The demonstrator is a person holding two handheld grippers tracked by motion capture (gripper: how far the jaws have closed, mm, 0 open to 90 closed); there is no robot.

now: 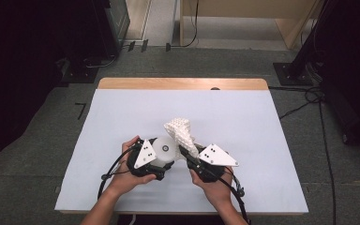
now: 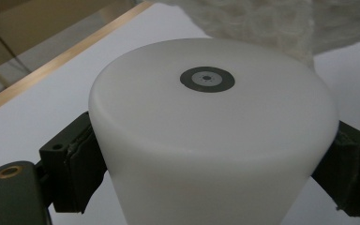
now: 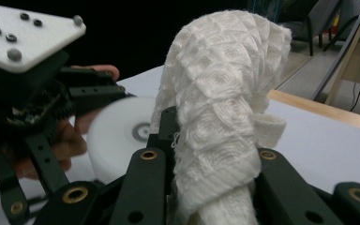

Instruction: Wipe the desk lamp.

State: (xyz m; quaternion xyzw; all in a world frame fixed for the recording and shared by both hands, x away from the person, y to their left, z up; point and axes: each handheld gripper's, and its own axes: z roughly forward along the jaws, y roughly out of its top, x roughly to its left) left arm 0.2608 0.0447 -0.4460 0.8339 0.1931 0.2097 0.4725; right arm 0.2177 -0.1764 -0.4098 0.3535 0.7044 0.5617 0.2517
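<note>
Stage of a wiping job at a white-covered table [image 1: 122, 117]. The left gripper [image 1: 163, 165] clamps its two black jaws against opposite sides of a smooth white plastic cup turned bottom-up [image 2: 206, 140], whose base carries a small dark ring mark; the cup is held just above the table's near middle. The right gripper [image 3: 206, 187] has its jaws closed tight on a bunched white waffle-weave cloth [image 3: 225, 93], whose free end rises and droops over just beside the cup. Done, by appearance: both things are picked up and brought together. Left, by judgement: the cloth's loose end is not yet pressed on the cup, so the wiping itself remains.
</note>
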